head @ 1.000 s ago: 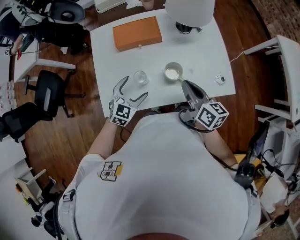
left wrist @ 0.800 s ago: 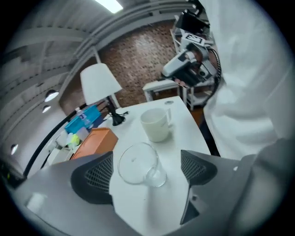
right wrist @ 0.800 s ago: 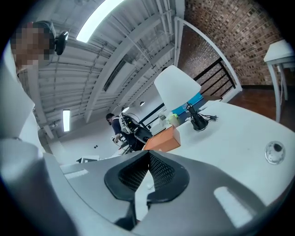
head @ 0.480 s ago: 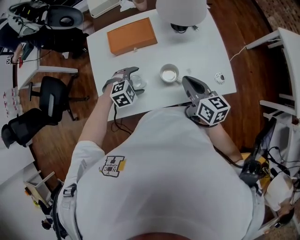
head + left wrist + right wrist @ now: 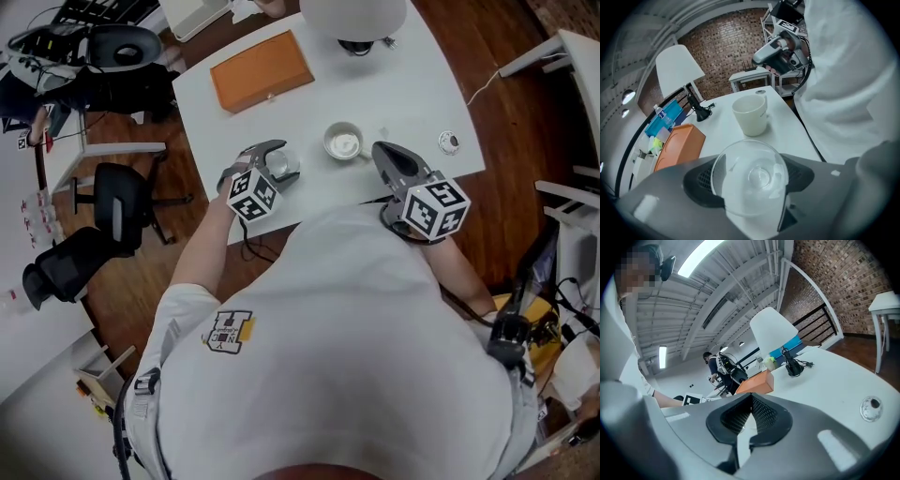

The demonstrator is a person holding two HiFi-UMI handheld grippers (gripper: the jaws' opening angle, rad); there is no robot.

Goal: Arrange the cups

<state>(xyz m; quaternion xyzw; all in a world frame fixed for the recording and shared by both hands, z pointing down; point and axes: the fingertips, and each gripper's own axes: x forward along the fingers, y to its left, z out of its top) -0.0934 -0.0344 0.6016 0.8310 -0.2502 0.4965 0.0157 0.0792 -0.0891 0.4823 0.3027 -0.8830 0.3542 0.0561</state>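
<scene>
clear glass cup [image 5: 751, 176] by the white table's [image 5: 412, 84] near edge, left side, left gripper [image 5: 287, 161] jaws just closed in on it (pads hugging both sides), white mug [image 5: 343, 142] just right of it, right gripper [image 5: 751, 399] pinched shut, empty

You're in a lab-type office workspace, loft style. Head view: white table [image 5: 412, 103] on a wood floor [image 5: 187, 272], 2 black office chairs [image 5: 120, 202] at left, cables and gear [image 5: 525, 323] at lower right. Left gripper view: brick wall [image 5: 726, 47] across the top, desk lamp [image 5: 677, 68] at upper left. Right gripper view: exposed white ceiling beams [image 5: 740, 291] with a strip light [image 5: 701, 256] at the top, black railing [image 5: 820, 317] at mid right, and 1 other person [image 5: 712, 363] among equipment left of center.
</scene>
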